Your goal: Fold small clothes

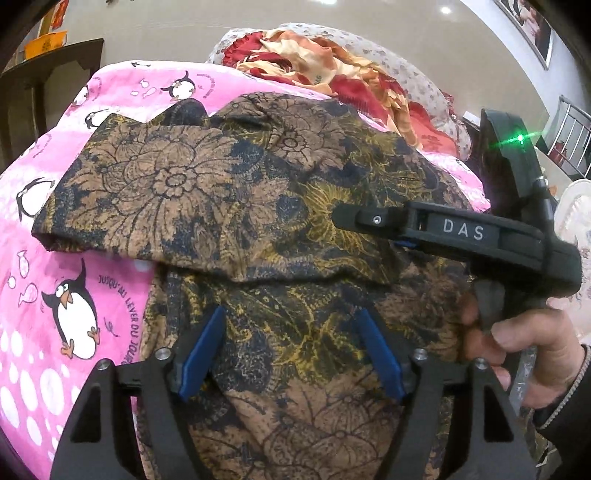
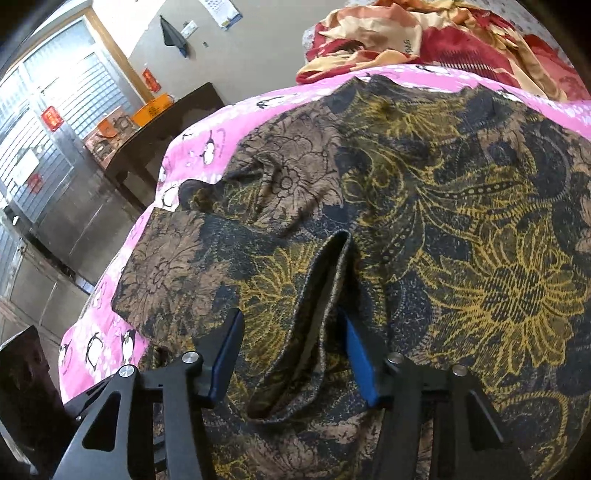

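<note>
left tongs (image 1: pixel 291 350) open over floral garment (image 1: pixel 229 192); right tongs (image 2: pixel 291 354) straddle raised fold (image 2: pixel 325 295)

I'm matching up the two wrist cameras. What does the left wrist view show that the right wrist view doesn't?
Only the left wrist view: the right claw seen from outside, marked DAS, the hand holding it, and a green light.

Only the right wrist view: a raised fold of cloth between that claw's blue pads, a window and a dark side table.

Both: the floral garment on the pink penguin sheet, and the red-and-cream bedding behind.
</note>
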The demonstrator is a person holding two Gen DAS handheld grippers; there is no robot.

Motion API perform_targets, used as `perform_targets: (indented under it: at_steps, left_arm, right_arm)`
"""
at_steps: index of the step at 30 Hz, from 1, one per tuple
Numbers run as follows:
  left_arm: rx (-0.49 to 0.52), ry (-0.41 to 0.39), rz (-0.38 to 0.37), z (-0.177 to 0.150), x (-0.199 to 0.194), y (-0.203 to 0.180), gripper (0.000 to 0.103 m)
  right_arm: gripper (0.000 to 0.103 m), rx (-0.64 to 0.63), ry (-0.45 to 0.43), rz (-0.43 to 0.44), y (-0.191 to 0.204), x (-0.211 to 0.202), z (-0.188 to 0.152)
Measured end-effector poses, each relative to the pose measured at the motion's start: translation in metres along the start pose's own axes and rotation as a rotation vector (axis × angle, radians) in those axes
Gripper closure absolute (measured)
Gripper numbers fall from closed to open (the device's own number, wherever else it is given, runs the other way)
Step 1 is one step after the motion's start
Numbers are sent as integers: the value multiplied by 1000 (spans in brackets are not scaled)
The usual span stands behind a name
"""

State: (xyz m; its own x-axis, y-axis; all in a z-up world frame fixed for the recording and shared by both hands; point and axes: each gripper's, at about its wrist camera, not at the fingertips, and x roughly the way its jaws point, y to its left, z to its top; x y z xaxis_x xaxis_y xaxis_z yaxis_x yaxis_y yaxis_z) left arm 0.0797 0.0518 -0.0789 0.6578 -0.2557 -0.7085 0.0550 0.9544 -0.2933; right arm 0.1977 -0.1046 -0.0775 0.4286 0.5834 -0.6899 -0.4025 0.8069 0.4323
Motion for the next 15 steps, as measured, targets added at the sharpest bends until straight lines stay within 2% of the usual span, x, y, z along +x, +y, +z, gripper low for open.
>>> perform_targets:
  at_steps: [1,2,5,8,11,13,15]
  left_arm:
    - [2,0,4,0,0,-1,29]
    - [5,0,8,0,1,-1,29]
    - [6,1,11,0,1,-1,29]
    - [6,0,10,0,1,-1,29]
    - [10,2,15,1,1,-1,29]
    - [12,3,19,0,1,-2,29]
    - [14,3,22,1,2,-3,29]
  right_arm:
    - [91,-4,15,-19,1,3,0]
    - [98,1,38,-25,1,5,3]
    - [99,-40,5,-45,11,-16,14]
    - [99,-45,-96,-59,12,-67,30]
    - [98,-30,-171,-151,-13,-124,40]
    - [98,-10,-162,-205,-36,-140,38]
    - [98,41,-108,-240,-68,-143,30]
